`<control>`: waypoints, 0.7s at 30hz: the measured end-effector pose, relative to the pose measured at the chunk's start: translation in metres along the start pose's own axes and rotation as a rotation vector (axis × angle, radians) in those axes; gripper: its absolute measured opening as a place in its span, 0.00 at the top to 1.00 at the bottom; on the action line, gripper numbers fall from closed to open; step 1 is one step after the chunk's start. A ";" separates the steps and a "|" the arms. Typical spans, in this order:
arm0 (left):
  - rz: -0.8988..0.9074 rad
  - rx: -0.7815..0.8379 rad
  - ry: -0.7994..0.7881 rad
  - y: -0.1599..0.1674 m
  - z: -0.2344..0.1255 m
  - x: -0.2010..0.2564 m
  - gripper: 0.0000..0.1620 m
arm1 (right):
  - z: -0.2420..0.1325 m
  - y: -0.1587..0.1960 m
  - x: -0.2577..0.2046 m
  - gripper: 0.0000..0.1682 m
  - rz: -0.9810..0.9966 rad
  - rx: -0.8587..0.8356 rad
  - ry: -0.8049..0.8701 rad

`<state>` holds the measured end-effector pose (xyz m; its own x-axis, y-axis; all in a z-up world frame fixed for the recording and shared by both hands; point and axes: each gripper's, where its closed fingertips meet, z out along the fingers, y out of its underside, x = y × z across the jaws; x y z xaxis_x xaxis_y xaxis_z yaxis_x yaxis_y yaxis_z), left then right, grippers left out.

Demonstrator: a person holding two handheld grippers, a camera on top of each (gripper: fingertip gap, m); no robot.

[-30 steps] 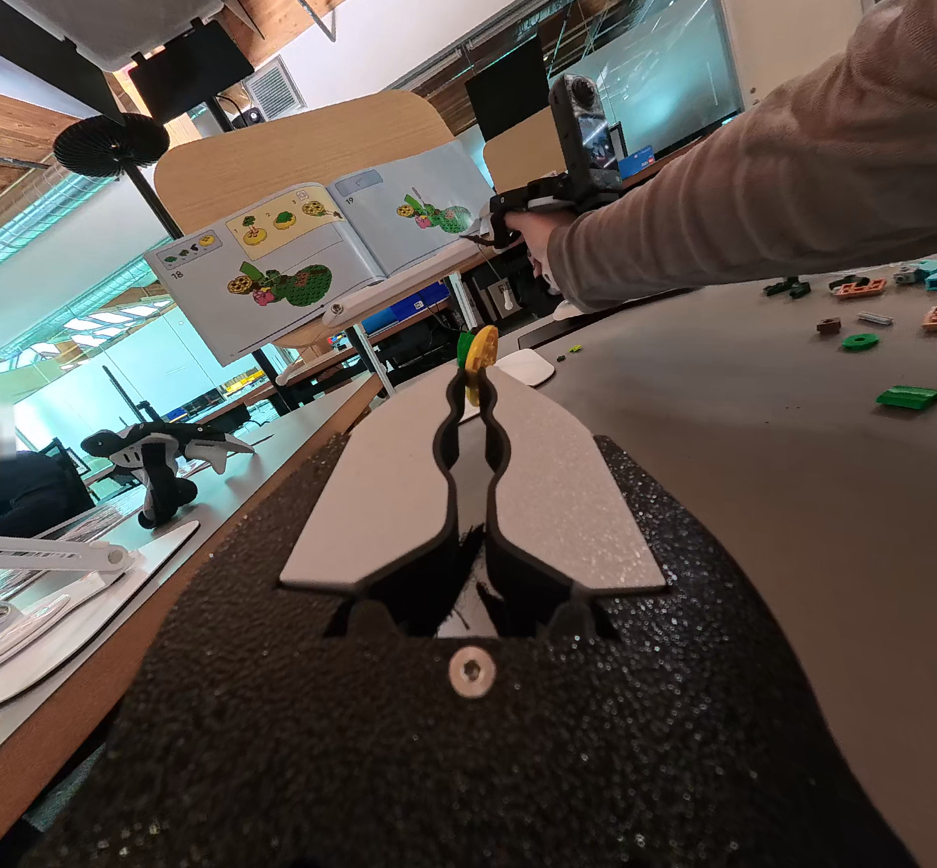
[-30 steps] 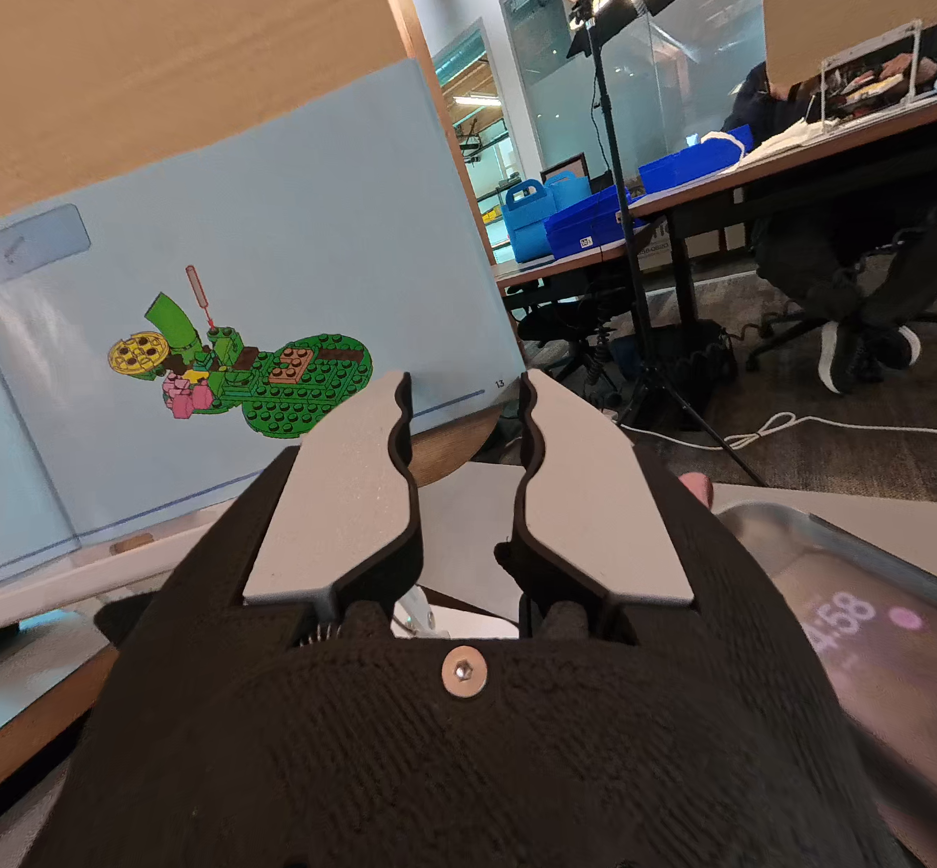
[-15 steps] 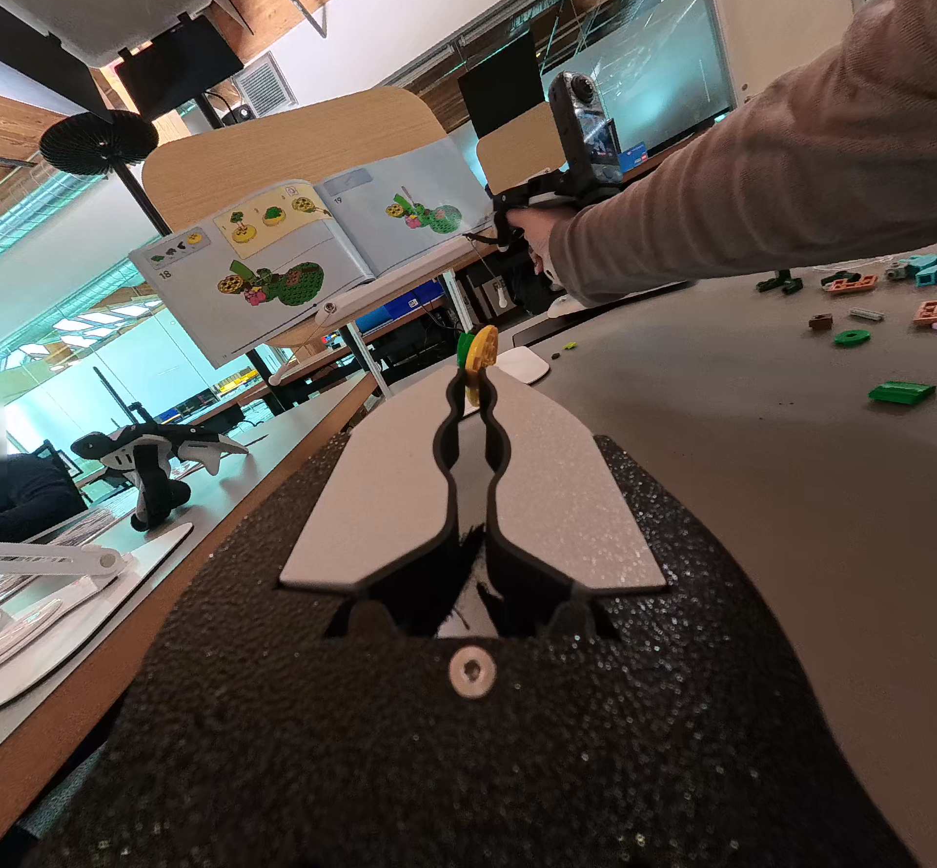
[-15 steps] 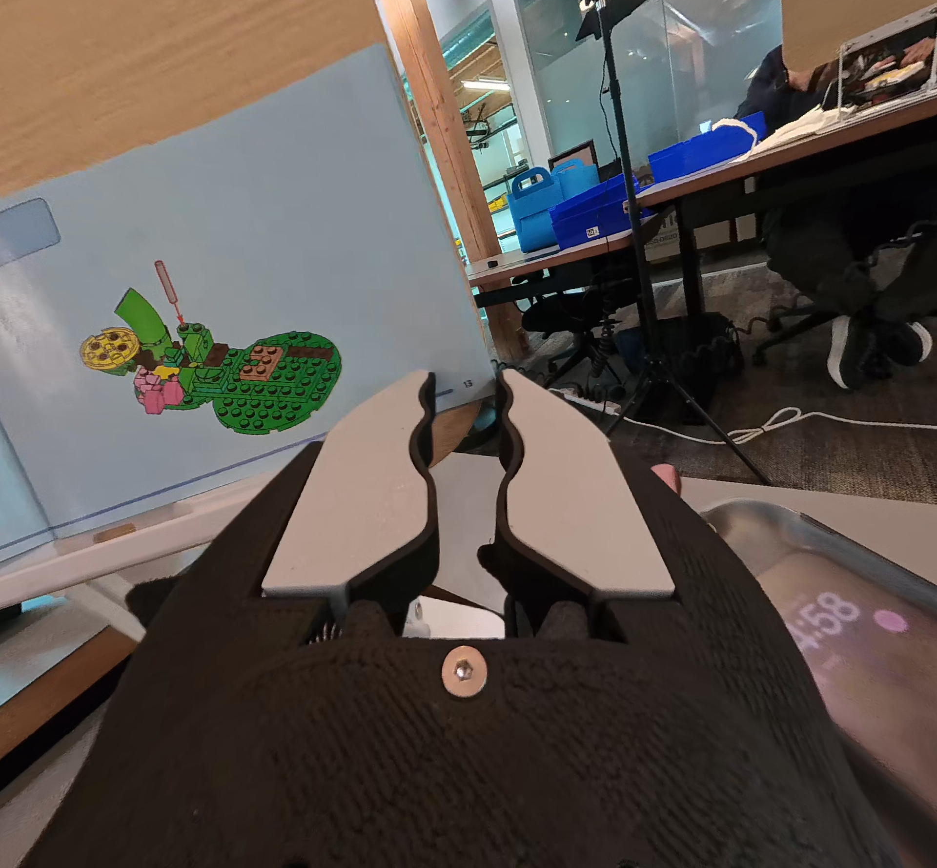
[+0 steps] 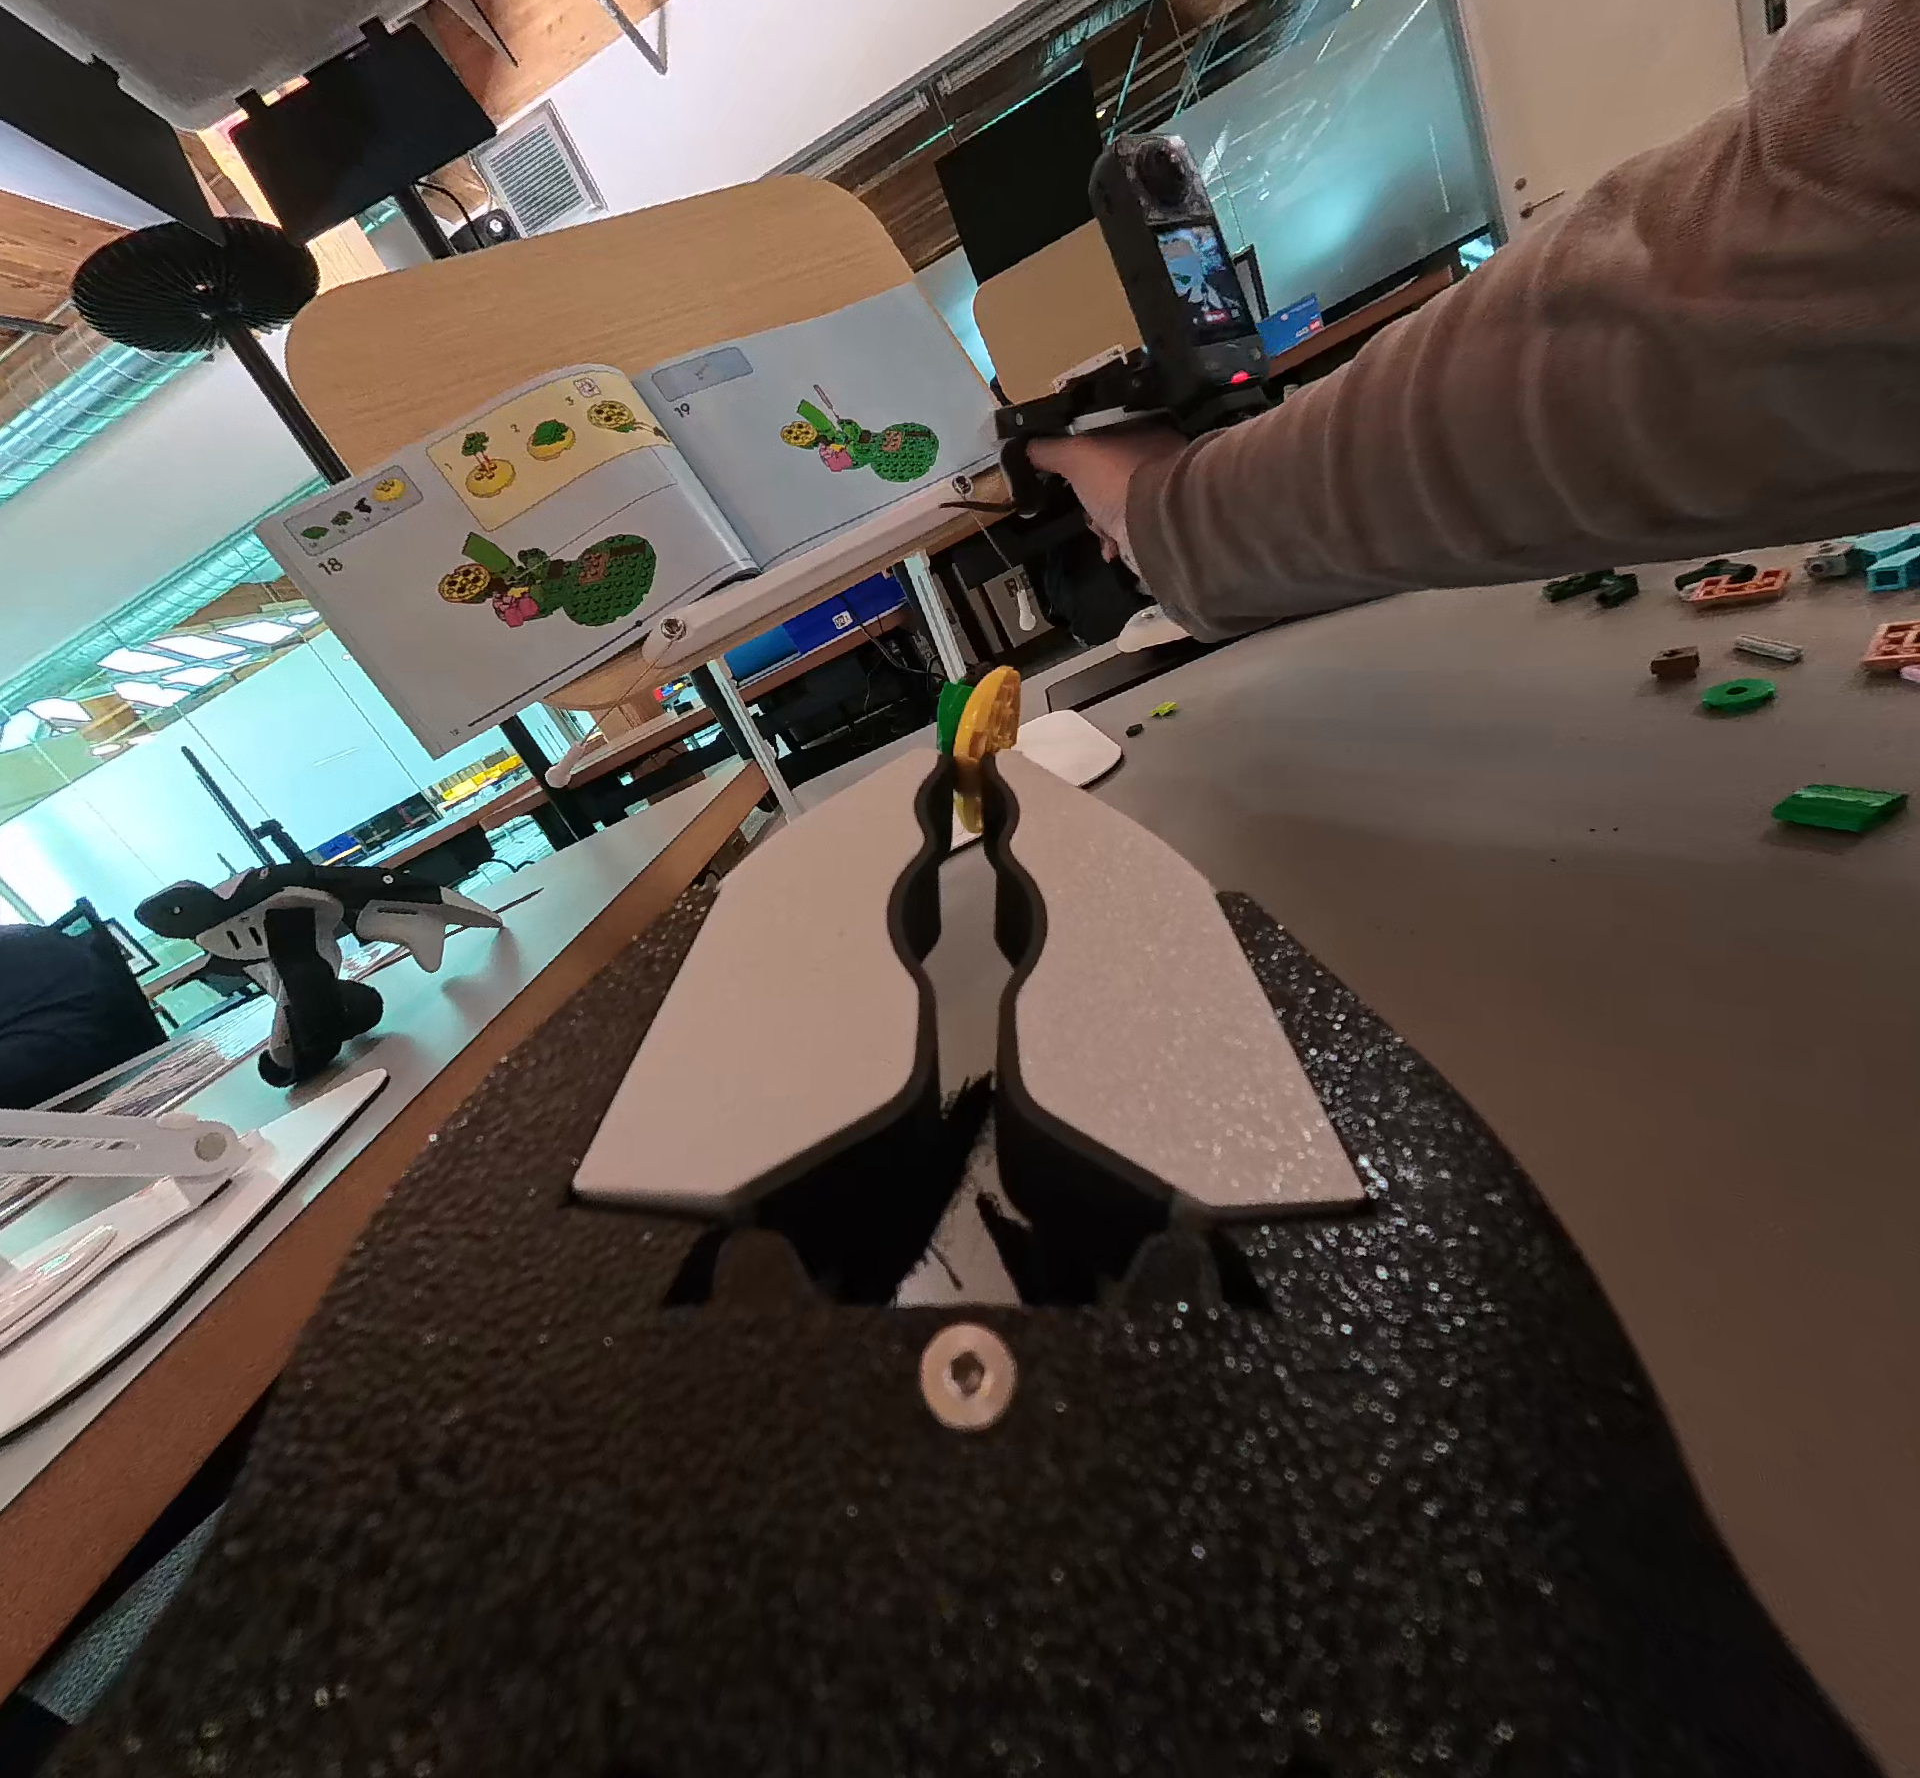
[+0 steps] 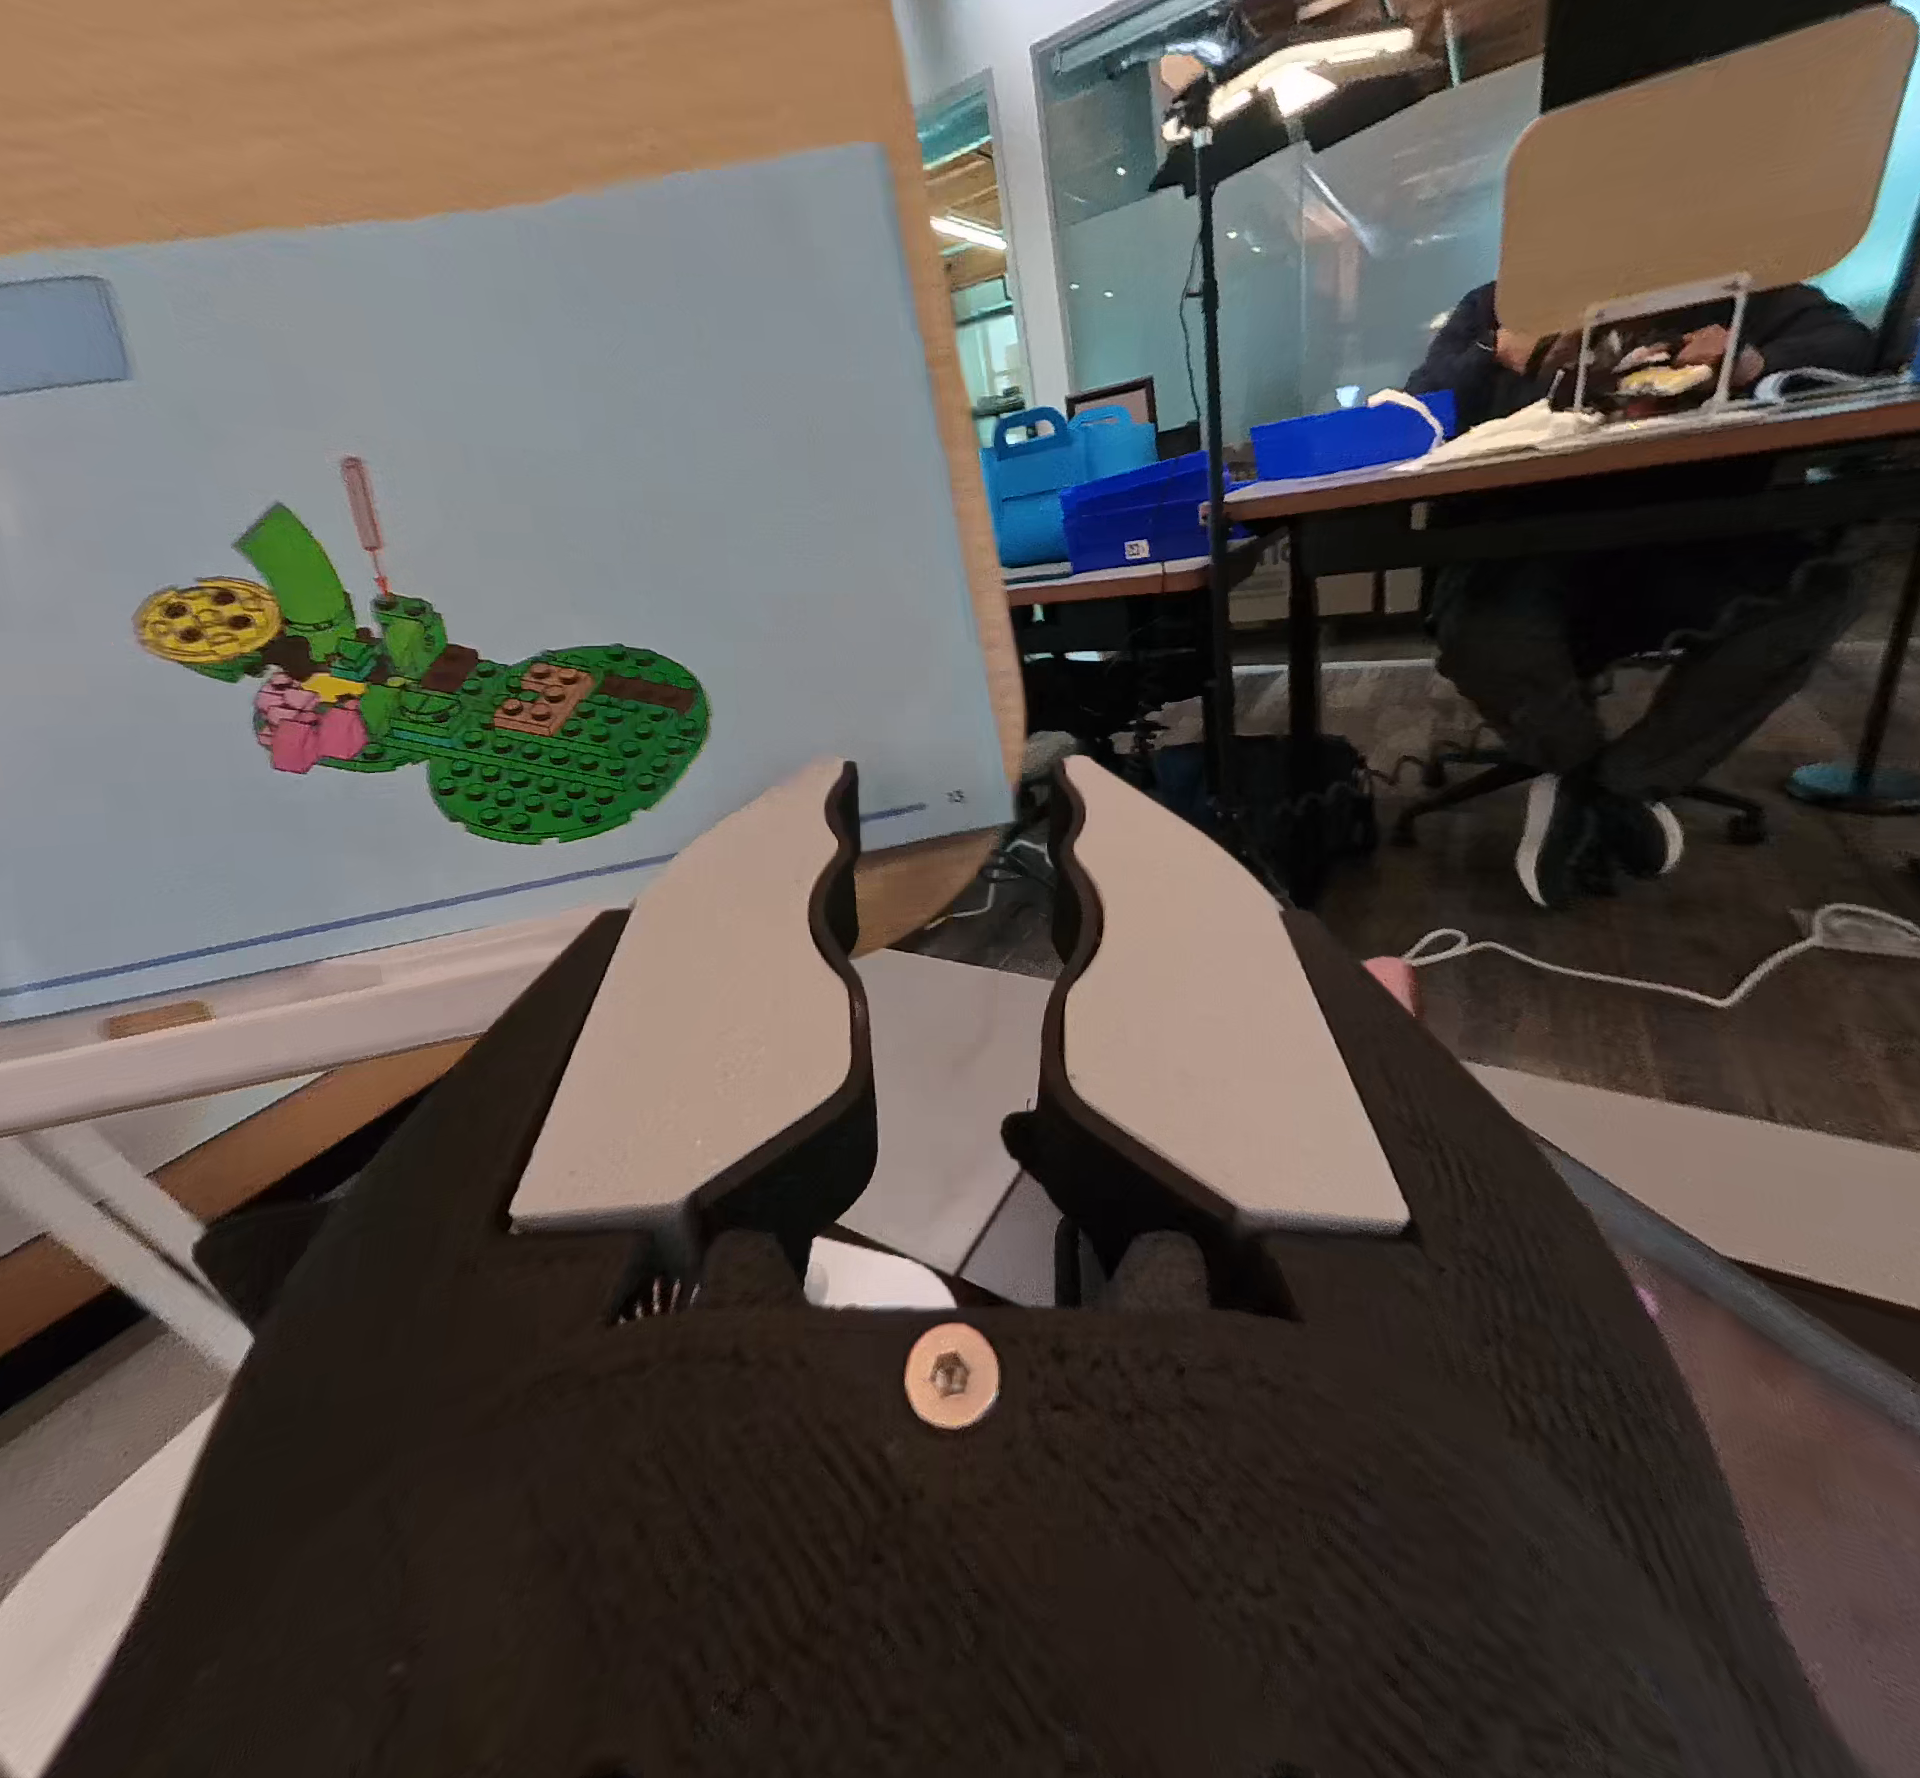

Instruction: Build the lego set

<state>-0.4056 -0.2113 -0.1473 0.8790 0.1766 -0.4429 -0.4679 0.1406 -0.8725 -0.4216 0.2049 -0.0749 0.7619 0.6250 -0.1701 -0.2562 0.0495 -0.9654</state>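
Observation:
My left gripper (image 5: pixel 968 772) is shut on a small lego piece (image 5: pixel 982 726), a yellow round plate with green behind it, held above the grey table (image 5: pixel 1455 949). The open instruction booklet (image 5: pixel 644 492) stands on a white holder against a wooden board. My right gripper (image 6: pixel 954 783) is open and empty, just in front of the booklet's right page (image 6: pixel 468 533), near its lower right corner. In the left wrist view the right gripper (image 5: pixel 1013 424) shows far off at the page edge, held by a hand with a beige sleeve (image 5: pixel 1507 398).
Loose lego pieces lie at the table's right: a green tile (image 5: pixel 1837 806), a green ring (image 5: pixel 1737 692), orange and teal bricks (image 5: pixel 1745 580). A black-and-white shark model (image 5: pixel 301 928) stands on the left desk. A phone (image 6: pixel 1766 1396) lies at the right. A seated person (image 6: pixel 1621 606) is behind. The gap from one gripper's tips to the other's is roughly 40 cm.
My right gripper closed somewhat, then opened again, and shifted a little before the page's lower right corner. My left gripper kept its hold and barely moved.

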 end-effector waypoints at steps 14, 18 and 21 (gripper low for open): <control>-0.004 0.002 0.008 0.000 0.000 0.001 0.97 | 0.011 0.002 -0.026 0.81 -0.034 -0.106 -0.086; -0.006 0.001 0.006 0.000 0.000 0.001 0.97 | 0.010 0.001 -0.037 0.85 -0.047 -0.096 -0.113; -0.013 0.002 0.006 0.000 0.000 0.000 0.97 | 0.006 -0.002 -0.042 0.91 -0.043 -0.078 -0.125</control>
<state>-0.4054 -0.2111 -0.1473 0.8856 0.1690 -0.4326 -0.4564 0.1446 -0.8779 -0.4564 0.1828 -0.0648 0.6896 0.7161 -0.1073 -0.1745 0.0205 -0.9844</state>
